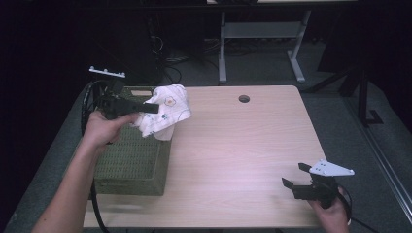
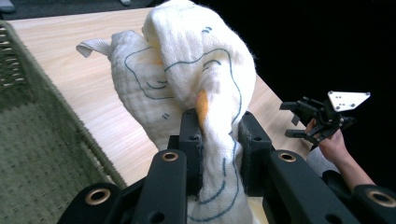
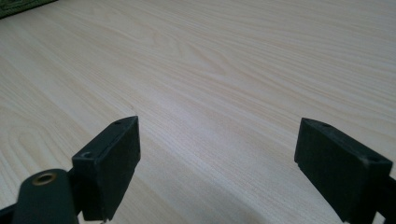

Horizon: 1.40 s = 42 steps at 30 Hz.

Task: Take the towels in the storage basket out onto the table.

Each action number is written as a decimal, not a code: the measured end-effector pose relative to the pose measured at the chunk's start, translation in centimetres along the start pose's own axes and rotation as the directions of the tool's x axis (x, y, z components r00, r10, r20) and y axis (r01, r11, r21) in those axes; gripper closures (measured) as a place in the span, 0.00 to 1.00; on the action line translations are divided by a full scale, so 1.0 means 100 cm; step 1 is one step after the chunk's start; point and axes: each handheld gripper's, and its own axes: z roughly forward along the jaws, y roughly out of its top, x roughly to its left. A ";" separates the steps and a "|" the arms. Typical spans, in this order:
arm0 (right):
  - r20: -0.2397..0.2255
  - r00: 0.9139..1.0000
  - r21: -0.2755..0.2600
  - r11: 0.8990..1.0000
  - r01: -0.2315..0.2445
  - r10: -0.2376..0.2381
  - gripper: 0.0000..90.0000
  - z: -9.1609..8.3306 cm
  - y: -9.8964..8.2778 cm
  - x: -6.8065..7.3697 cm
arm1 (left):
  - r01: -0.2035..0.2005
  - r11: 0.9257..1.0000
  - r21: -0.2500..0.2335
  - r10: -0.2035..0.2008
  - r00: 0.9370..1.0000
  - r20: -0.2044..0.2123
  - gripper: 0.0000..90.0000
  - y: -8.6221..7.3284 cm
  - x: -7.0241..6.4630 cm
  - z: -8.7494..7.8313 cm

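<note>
- High view: left gripper (image 1: 151,108) is clamped on a white crumpled cloth with a blue and yellow print (image 1: 167,115), held up off the surface at the far right corner of a green woven rectangular basket (image 1: 131,165).
- The basket sits on the left part of a light wooden table (image 1: 233,160); the cloth hangs over the basket's edge and the tabletop beside it.
- Right gripper (image 1: 294,175) sits low at the near right corner of the table, jaws apart, nothing between them, a grey three-cornered plate on top.
- A round hole (image 1: 244,99) is in the tabletop near the far edge.
- Left gripper view: the two black jaws pinch a fold of the cloth (image 2: 187,74) between them; the rest bunches up above the pads.
- Basket wall (image 2: 51,116) is at the left, the table (image 2: 70,51) beyond; the other gripper (image 2: 292,120) shows far off at the right, in a hand.
- Right gripper view: jaws stand wide apart over bare wood (image 3: 210,74), gripping nothing; a sliver of the basket (image 3: 18,7) is at the top left corner.
</note>
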 end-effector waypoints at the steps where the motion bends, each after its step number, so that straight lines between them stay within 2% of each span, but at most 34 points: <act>1: 0.001 1.000 0.000 1.000 0.000 0.000 0.16 0.000 0.000 0.000 | -0.002 1.000 0.003 0.002 1.000 0.002 0.83 0.001 -0.001 0.003; 17: 0.000 1.000 0.002 1.000 -0.005 0.005 0.16 -0.001 0.000 0.000 | -0.025 0.999 0.045 0.024 0.999 0.032 0.83 0.006 -0.012 0.034; 42: 0.005 1.000 -0.011 1.000 -0.008 0.008 0.15 -0.005 0.000 -0.003 | -0.055 0.995 0.086 0.048 0.996 0.080 0.83 0.014 -0.032 0.079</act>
